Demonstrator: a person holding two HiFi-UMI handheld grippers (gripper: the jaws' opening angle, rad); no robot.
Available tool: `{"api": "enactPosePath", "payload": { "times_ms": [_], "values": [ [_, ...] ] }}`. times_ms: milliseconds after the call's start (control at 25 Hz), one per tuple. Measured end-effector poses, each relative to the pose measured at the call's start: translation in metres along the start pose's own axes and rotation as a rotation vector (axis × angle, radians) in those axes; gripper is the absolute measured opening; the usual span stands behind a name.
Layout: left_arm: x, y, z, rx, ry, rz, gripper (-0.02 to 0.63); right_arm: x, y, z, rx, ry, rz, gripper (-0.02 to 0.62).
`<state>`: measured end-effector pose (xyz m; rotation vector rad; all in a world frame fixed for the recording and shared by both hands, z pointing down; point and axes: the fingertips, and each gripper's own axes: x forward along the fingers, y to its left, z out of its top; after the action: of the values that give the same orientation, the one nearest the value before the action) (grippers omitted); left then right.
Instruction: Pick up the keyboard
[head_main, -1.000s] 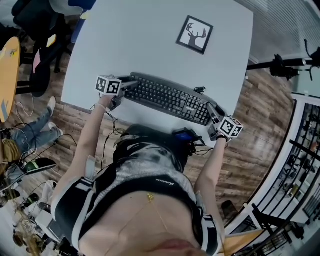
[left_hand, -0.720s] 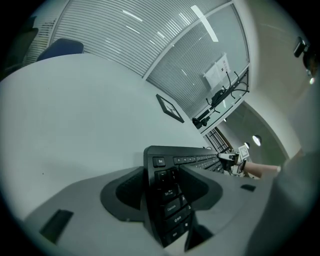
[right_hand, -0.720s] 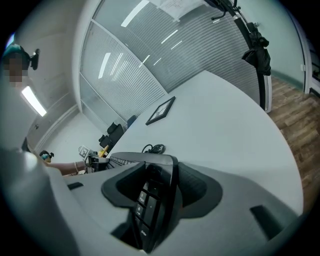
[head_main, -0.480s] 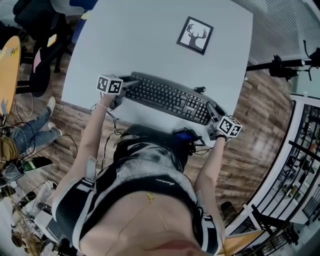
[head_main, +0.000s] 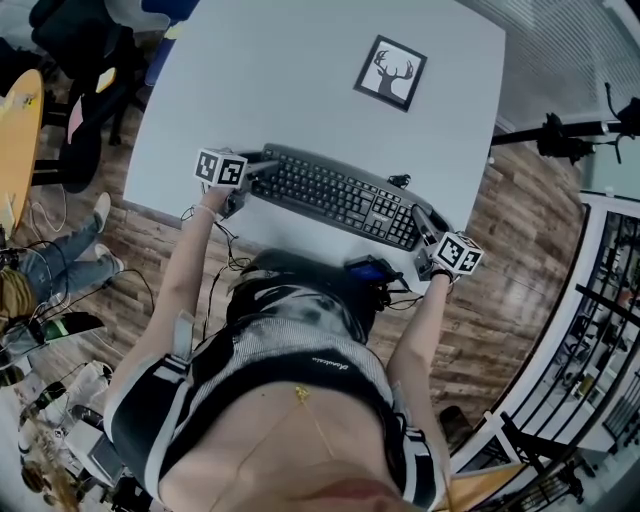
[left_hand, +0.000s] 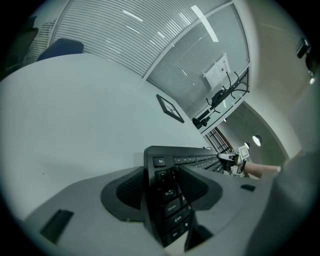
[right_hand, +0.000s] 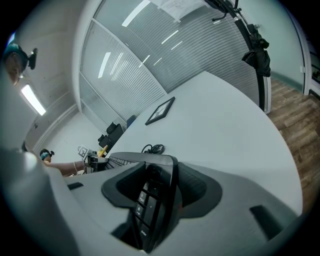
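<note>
Tabletop (left_hand: 75, 125) — keyboard (left_hand: 171, 209) Esc key (left_hand: 160, 161), left gripper view only

Table (head_main: 300, 90) top open between keyboard (head_main: 335, 195) and framed picture (head_main: 390, 70), and to the left of both. Keyboard lies across the near edge, blocking that strip. Small dark coil (head_main: 400, 181), probably a cable, sits just behind keyboard's right end. Picture lies flat near far edge.
</note>
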<state>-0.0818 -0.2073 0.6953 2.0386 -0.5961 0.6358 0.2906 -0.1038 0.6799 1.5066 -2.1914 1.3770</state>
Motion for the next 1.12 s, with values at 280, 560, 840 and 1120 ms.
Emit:
{"api": "enactPosePath", "payload": {
  "times_ms": [280, 560, 840, 1120],
  "values": [
    [-0.001, -0.001, 0.001, -0.010, -0.035, 0.006, 0.198, 0.000, -0.001, -0.003, 0.010, 0.002, -0.006, 0.198],
    [-0.003, -0.002, 0.002, -0.024, -0.054, 0.005, 0.195, -0.002, -0.001, -0.001, 0.015, -0.023, -0.013, 0.196],
    [-0.007, -0.003, 0.003, -0.030, -0.072, 0.018, 0.193, -0.004, 0.005, 0.001, 0.013, -0.022, -0.010, 0.195],
    [-0.015, -0.004, 0.004, -0.050, -0.094, 0.025, 0.195, -0.006, 0.012, 0.011, -0.018, -0.024, -0.024, 0.195]
  ]
}}
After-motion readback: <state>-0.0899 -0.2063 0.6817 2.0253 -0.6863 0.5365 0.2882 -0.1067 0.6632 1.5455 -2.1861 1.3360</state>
